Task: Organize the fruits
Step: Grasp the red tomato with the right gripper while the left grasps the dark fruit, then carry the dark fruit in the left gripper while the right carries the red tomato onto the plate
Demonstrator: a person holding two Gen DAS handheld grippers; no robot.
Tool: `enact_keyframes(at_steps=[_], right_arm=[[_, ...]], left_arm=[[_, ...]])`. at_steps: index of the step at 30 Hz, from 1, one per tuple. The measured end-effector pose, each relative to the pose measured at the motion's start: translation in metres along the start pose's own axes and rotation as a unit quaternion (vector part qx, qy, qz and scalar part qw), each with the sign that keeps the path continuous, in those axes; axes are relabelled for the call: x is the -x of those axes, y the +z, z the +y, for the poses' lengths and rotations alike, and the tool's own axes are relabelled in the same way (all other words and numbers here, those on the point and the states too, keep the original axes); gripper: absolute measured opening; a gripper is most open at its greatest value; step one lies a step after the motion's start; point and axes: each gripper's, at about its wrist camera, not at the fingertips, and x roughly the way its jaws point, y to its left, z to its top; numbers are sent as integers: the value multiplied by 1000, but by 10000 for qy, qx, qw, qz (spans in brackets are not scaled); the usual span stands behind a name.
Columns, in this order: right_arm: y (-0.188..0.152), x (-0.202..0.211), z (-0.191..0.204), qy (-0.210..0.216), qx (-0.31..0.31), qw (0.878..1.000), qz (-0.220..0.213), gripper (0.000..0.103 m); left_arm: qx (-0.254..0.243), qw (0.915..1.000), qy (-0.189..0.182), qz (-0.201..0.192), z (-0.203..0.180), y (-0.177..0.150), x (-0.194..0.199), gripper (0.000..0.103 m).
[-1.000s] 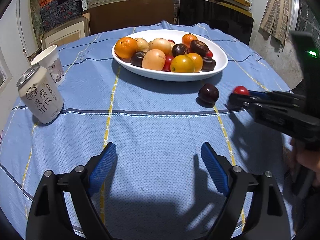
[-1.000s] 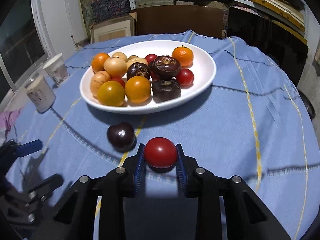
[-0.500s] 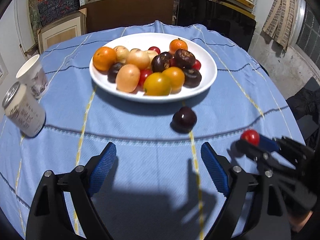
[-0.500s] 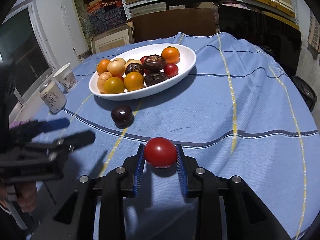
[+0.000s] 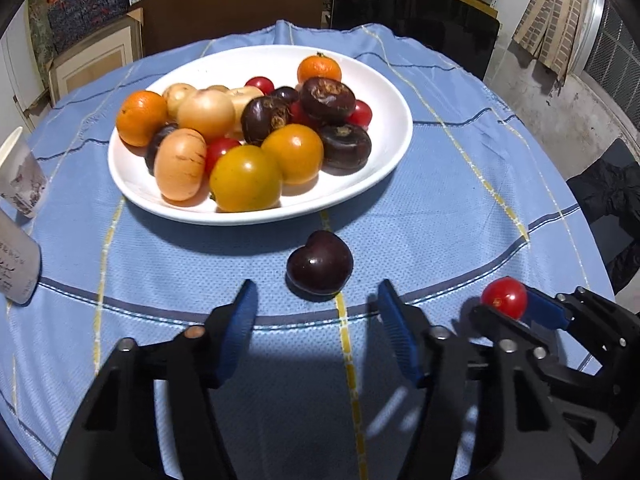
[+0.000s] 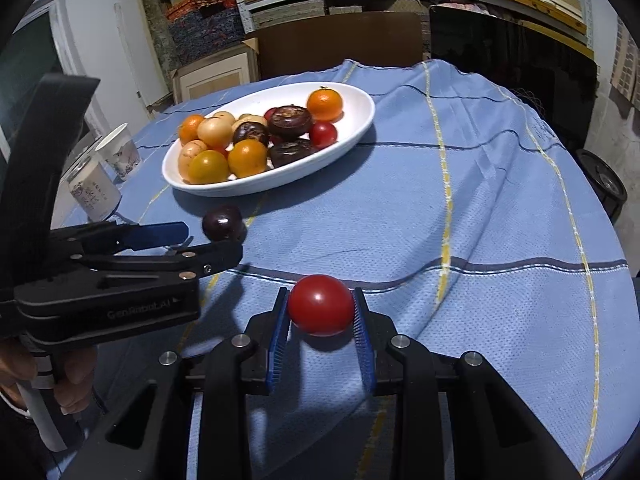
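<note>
Bench [image 5: 460, 208] under a blue checked cloth fills both views, its middle taken by a white plate [image 5: 392, 148] heaped with oranges, yellow and red tomatoes, pale round fruit and dark water chestnuts. Off the plate's near rim, alone on the cloth, lies a dark plum [image 5: 319, 265], apart from the plate and just ahead of the left tool [image 5: 316, 320]. That tool's blue pads are closing, but the plum sits beyond their tips with nothing yet between them, so it grasps nothing. To its right, the right tool [image 6: 321, 310] is clenched on a small red tomato [image 6: 321, 305], held clear above the cloth near the bench's front edge. At the far left stand a paper cup [image 6: 120, 152] and a drinks can [image 6: 94, 192], well clear of the fruit.

The plum looks light, smooth and glossy, so it is likely to slip or roll if nudged from one side; a grip across its widest part, pads square on opposite flanks, seems safest, with only gentle pressure since the flesh probably bruises. The tomato appears thin-skinned and soft, held at its middle; any harder squeeze risks splitting it. Both loose fruits apparently belong with the others on the plate.
</note>
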Motion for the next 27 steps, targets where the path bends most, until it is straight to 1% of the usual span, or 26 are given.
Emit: enact_keyframes(at_steps=[5,7,9,10,16,21,27], right_arm=[[-2,-4,1,7,2,10000,62,31],[-2,-5,2,5,20,10000,79,31],[-2,-7,2,33,27,9999,104,31],[-2,-7,2,40,32,9999,114,31],[-2,-7,3,59,36,9999,97,31],[-2,-5,5,82,71,9999,38,31],[-2,-3,9,88,112,9999,-35,31]], left_arm=[[30,10000,12,-26,-1,6,-6,54],[17,10000,43,-39,-1,8,-7,50],[-42,9999,95,-82,-2,10,-8,36],[-65,9999,28,-81,-2,10,-7,33],[-77,9999,81,-34,1,2,1,32],[-196,9995,201,-151,2,-15,19,32],[-208,9990,232,-328,11,-33,44,32]])
